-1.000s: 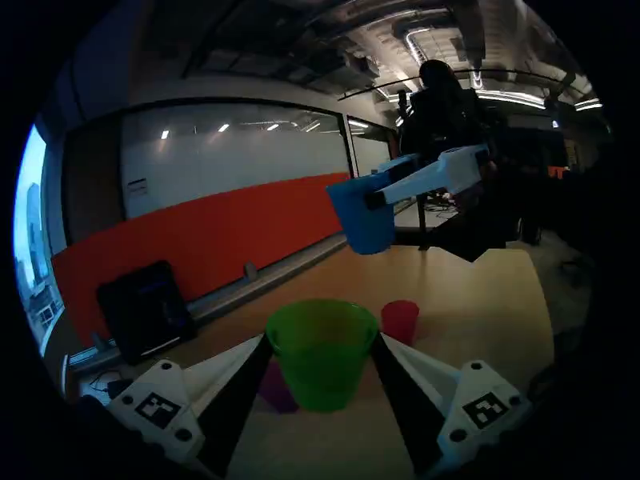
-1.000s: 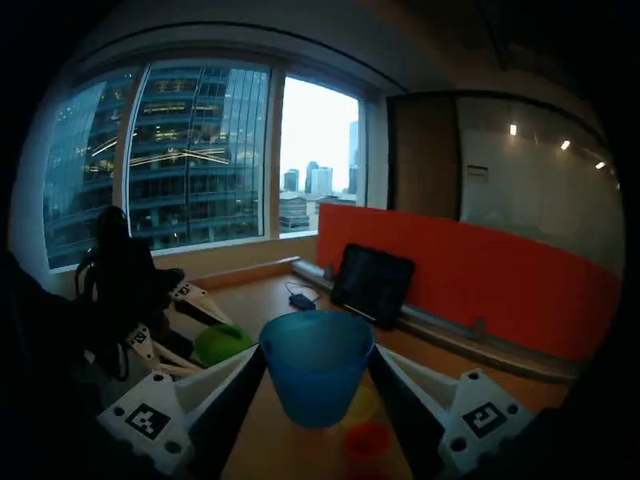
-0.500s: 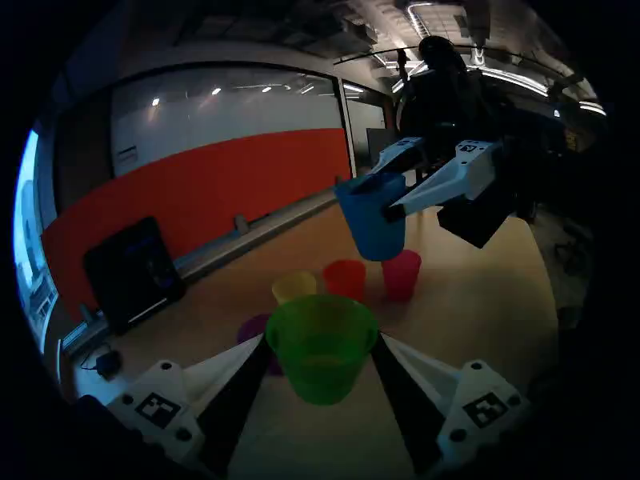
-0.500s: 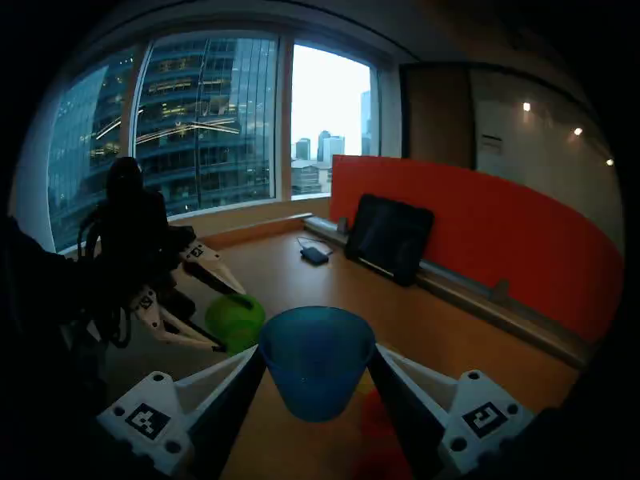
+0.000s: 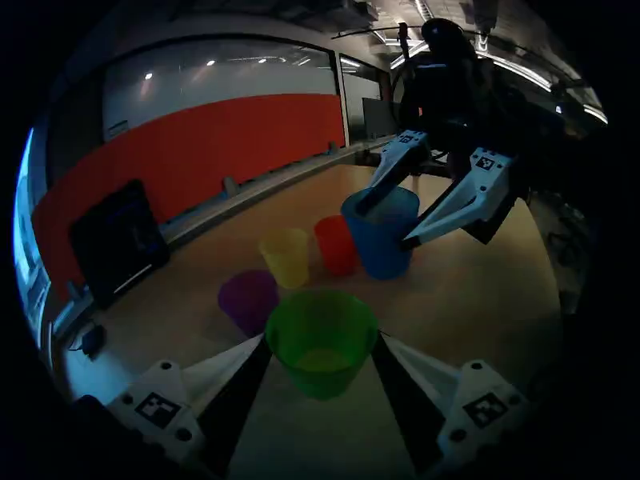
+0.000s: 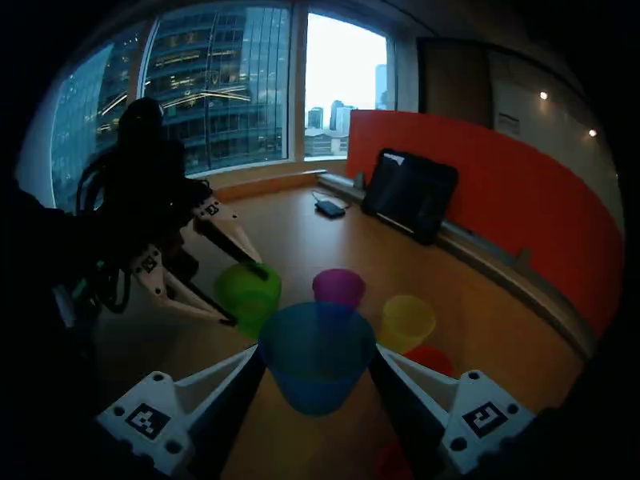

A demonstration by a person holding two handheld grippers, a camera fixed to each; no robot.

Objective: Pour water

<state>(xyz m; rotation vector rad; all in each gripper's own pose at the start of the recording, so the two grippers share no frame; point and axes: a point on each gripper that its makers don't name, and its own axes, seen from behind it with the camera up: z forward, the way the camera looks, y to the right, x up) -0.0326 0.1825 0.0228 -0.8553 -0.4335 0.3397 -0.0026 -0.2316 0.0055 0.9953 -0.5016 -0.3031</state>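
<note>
Above the middle of the counter (image 5: 480, 296), pinching a green cup (image 5: 322, 352) by its sides in the left tongs (image 5: 320, 340), upright and mouth up, likely to keep any water from spilling; cannot tell how much is inside. Likewise pinching a blue cup (image 6: 317, 364) in the right tongs (image 6: 317, 352), upright and low, just beside the red cup (image 5: 336, 244), with the yellow cup (image 5: 286, 256) and purple cup (image 5: 250, 298) clustered toward the edge by the orange partition (image 5: 200, 136). Cannot tell whether resting on the counter or just above it. Angled down toward that cluster from opposite sides, probably lining up a pour. No tilt begun yet.
</note>
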